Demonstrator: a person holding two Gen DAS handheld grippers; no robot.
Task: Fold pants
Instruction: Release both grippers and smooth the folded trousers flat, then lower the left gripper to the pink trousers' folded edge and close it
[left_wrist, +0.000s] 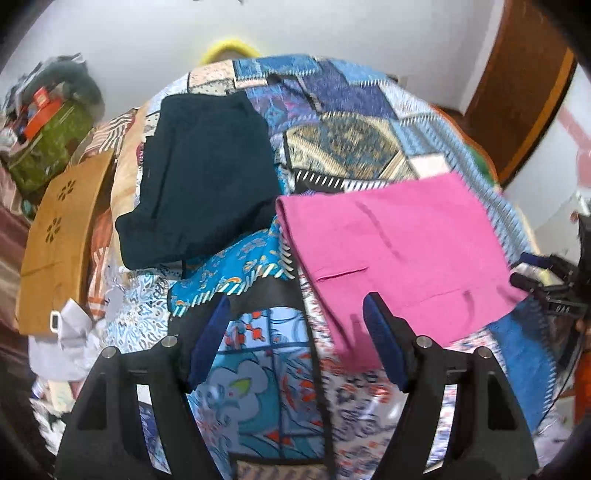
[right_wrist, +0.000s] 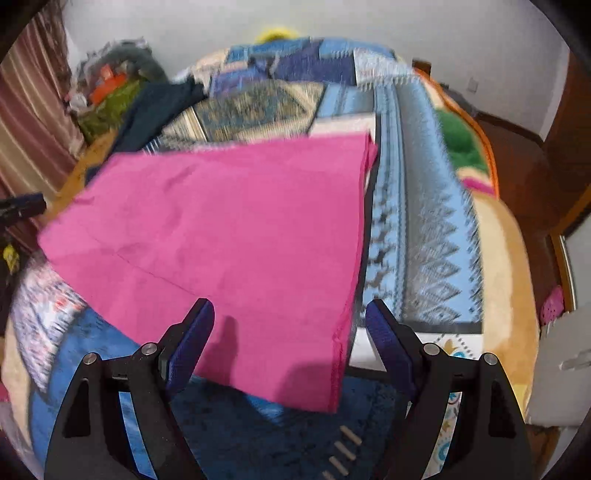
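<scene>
Covering the bed, a patchwork quilt (left_wrist: 354, 144). Lying folded flat on it, pink pants (right_wrist: 229, 236), with dark folded pants (left_wrist: 207, 173) just beside, off to their left. Hovering over the near edge, left gripper (left_wrist: 295, 325) and right gripper (right_wrist: 290, 321), both gaping wide, gripping nothing.

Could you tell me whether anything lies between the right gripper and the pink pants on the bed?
Nothing visible does. The right gripper is open and empty, and the folded pink pants lie directly beneath it on the patchwork bedspread, with nothing on top of them.
</scene>
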